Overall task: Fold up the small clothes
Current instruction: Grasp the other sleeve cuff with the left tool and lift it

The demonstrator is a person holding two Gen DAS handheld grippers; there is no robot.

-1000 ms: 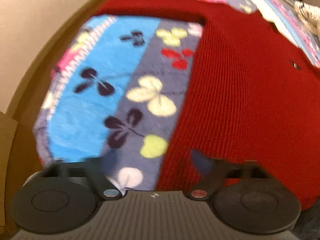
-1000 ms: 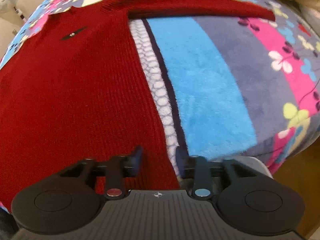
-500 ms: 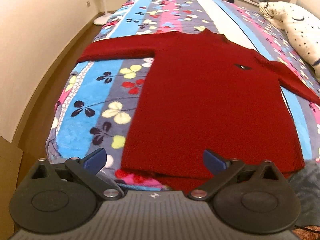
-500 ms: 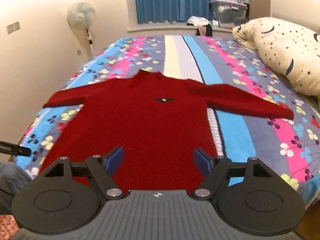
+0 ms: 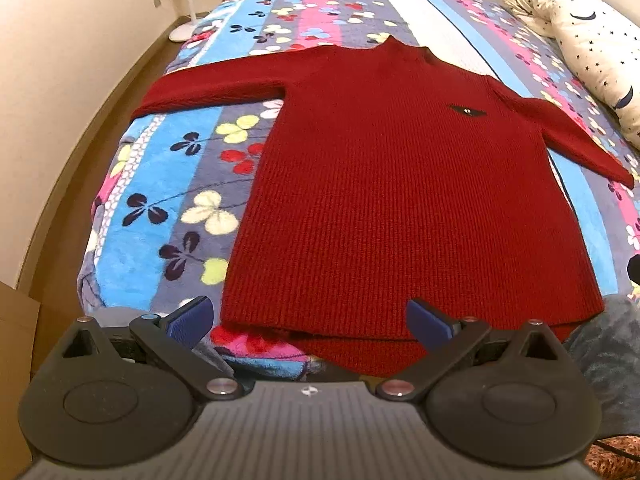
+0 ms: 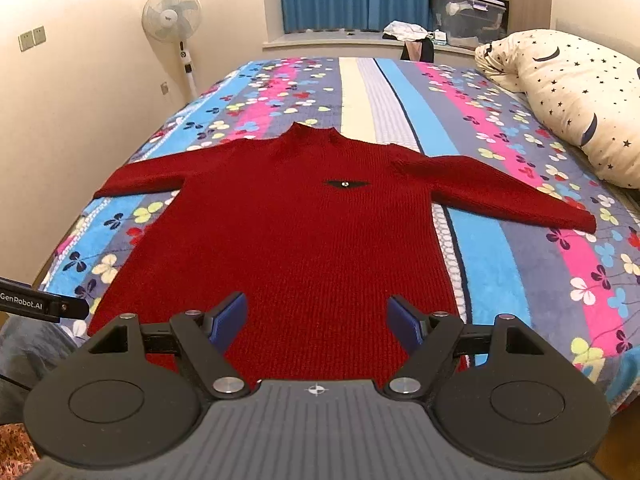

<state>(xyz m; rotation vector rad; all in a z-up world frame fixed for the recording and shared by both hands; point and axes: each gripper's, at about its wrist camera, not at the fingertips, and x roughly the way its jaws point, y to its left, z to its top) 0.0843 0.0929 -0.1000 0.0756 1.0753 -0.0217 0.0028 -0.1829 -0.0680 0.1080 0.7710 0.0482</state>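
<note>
Across the striped bed point(image 6: 400, 92) your red sweater point(image 6: 296, 240) now lies flat, both tongs point(image 5: 308, 320) point(image 6: 316, 322) released, empty, ready for folding.

The red sweater point(image 6: 288, 240) is a ribbed knit, matt and slightly rough, and it lies on a plush, fleecy blanket point(image 6: 500, 264) with a soft nap. Beyond the sweater's right sleeve, the star-printed pillow point(image 6: 576, 92) looks like smooth woven cloth. Nearest the sweater's hem, each gripper's body is matt black plastic with small shiny metal pivot pins.
</note>
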